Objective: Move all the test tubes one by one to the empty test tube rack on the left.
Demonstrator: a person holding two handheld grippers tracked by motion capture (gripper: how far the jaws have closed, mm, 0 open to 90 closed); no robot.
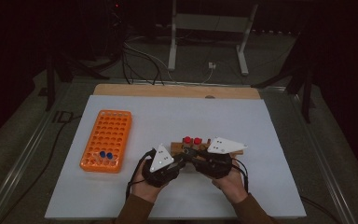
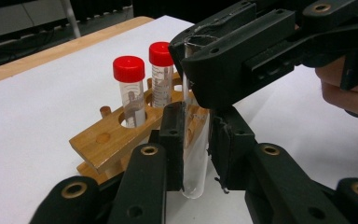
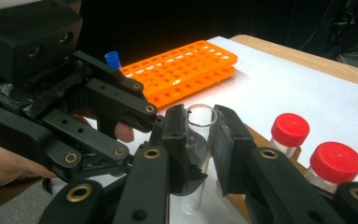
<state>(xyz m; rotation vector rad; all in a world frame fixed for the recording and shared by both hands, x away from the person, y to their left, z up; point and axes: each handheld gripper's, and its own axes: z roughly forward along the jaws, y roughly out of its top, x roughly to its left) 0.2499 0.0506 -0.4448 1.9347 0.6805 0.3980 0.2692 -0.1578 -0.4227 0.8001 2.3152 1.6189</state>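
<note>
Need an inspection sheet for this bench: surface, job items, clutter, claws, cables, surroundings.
Surface: white sheet on a wooden table.
Job's things: open clear tube upright; wooden rack with two red-capped tubes; orange rack with blue-capped tubes.
Clutter: nothing seen.
Claws: left claw shut on the tube's lower part; right claw shut near its rim.
Cables: black leads trail from both claws; more on the floor.
Surroundings: dark; white stand behind.

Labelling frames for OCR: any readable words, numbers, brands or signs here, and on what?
No readable text.
Red-capped tubes in the wooden rack: printed graduation lines, figures too small and blurred to read.
Clear uncapped tube: faint marks, unreadable.
Orange rack: no lettering I can make out.
Left gripper and right gripper: no brand or label visible.
</note>
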